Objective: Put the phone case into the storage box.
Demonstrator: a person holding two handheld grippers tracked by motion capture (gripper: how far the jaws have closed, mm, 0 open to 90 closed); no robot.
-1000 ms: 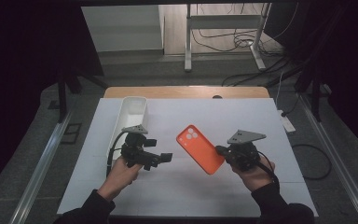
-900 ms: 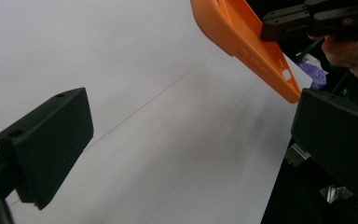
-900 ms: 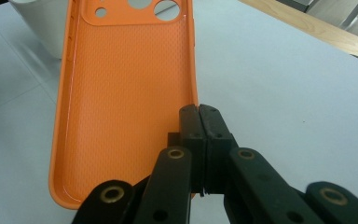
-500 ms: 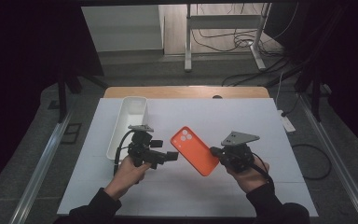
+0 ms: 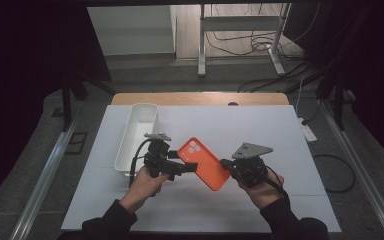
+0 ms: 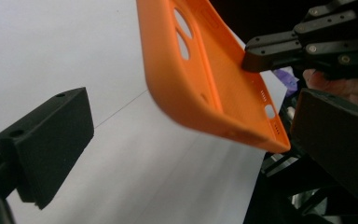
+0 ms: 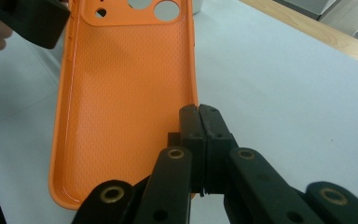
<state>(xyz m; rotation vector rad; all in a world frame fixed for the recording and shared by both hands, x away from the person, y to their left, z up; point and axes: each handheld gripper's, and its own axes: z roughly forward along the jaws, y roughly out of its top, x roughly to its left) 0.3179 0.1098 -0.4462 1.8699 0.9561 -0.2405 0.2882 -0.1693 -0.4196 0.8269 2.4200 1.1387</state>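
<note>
Both sleeves were dark, reaching to the wrists. Each hand carried a black claw: the left claw [image 5: 192, 166] trailed a black cable looping toward the counter [image 5: 290, 125] edge, while the right claw [image 5: 223, 162] bore a grey three-cornered plate on top. Brass-ringed pivot screws studded the right claw's linkage arms.

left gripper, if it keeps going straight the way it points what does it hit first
Most likely the orange case, held up between its open fingers. Beyond that sits the right gripper, though depth is hard to judge.
</note>
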